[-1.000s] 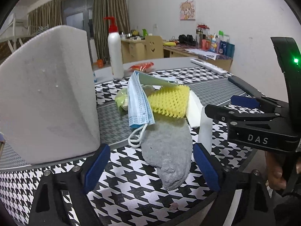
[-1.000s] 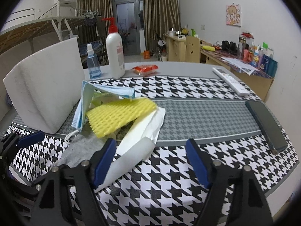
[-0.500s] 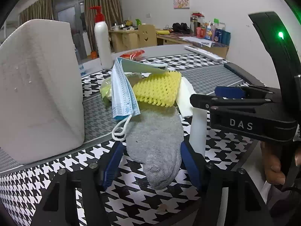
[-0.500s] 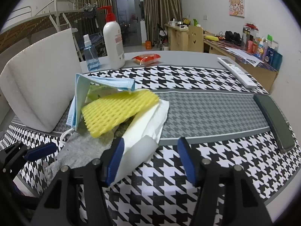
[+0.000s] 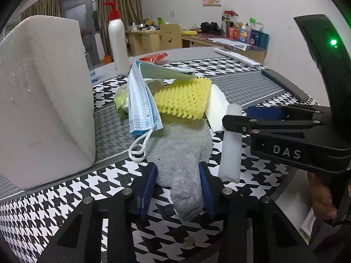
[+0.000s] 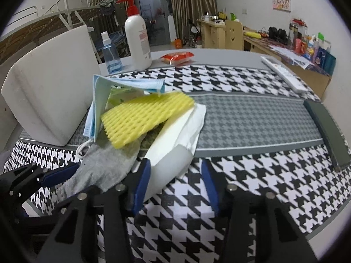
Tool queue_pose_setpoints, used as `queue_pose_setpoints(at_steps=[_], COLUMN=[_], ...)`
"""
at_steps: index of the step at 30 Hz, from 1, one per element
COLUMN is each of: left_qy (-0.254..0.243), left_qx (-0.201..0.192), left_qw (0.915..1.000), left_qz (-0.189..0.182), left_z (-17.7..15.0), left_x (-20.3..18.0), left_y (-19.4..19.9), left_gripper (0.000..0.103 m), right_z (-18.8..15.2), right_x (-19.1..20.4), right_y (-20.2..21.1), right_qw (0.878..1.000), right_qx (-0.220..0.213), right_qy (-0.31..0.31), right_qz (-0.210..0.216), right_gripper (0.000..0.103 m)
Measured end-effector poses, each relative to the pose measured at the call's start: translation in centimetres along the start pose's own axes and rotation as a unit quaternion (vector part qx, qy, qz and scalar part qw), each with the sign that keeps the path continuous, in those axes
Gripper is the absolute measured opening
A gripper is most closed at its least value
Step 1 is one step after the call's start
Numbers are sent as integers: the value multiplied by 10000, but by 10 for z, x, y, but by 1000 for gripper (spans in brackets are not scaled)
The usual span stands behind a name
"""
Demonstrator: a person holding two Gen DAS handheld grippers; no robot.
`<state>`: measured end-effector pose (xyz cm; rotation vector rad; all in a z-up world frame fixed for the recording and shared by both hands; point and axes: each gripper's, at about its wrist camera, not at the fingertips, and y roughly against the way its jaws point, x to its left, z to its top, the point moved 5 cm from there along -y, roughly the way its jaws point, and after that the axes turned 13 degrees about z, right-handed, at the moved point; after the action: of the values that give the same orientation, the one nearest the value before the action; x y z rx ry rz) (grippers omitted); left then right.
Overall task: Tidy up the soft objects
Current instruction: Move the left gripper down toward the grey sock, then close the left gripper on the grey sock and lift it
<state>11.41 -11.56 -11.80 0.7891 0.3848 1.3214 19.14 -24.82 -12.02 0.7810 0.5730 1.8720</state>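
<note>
A pile of soft things lies on the houndstooth cloth: a grey sock (image 5: 179, 153), a blue face mask (image 5: 142, 100), a yellow foam net (image 5: 184, 98), white tissue (image 5: 216, 107) and a white foam roll (image 5: 230, 144). My left gripper (image 5: 178, 188) is closing, and its blue pads press both sides of the sock's toe. My right gripper (image 6: 175, 184) is also closing with the foam roll (image 6: 169, 171) between its jaws. Its left pad touches the roll; the right pad stands apart from it. The sock (image 6: 103, 166) runs under the pile.
A big white foam block (image 5: 43, 100) stands on the left. Behind the pile are a pump bottle (image 5: 118, 43), a small spray bottle (image 6: 110, 54) and a red packet (image 6: 177, 57). A dark phone (image 6: 326, 131) and a remote (image 6: 285, 74) lie right. The table's edge (image 5: 283, 188) is close.
Both pairs of jaws have narrowed from wide open. The left pads came in onto the sock's toe; the right pads drew in around the foam roll. Both hands stayed nearly in place.
</note>
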Motion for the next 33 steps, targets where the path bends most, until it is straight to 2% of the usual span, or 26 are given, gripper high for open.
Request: queue_pose_setpoints(at_steps=[4,8,14,17,22,33], left_qy=[-13,-19,33,16,70,62], left_qx=[-4,-13,-26,-41,-70,-416], left_qw=[10000,10000,9999,9999,9997,9988], left_qz=[-52,-95,-125,-130,-205,-254], left_z=[0,0,0,0,-1,2], left_x=[-2,-4,-2,-2,1,5], left_y=[1,1,0,0,3,28], left_gripper=[32,25,20,19,18,14], right_z=[0,1,-2,-2,-2,5], right_x=[3,6,8,10,13,16], right_y=[-2,-3,-3,-4,1,25], right_qw=[10000,10000,9998,9997,9999,9996], right_qx=[28,68,151,182,90,-201], right_qy=[-24,-38,-99,-77,-40,-6], right_qz=[46,41,59,125,138,212], right_gripper=[45,45,44,31,15,12])
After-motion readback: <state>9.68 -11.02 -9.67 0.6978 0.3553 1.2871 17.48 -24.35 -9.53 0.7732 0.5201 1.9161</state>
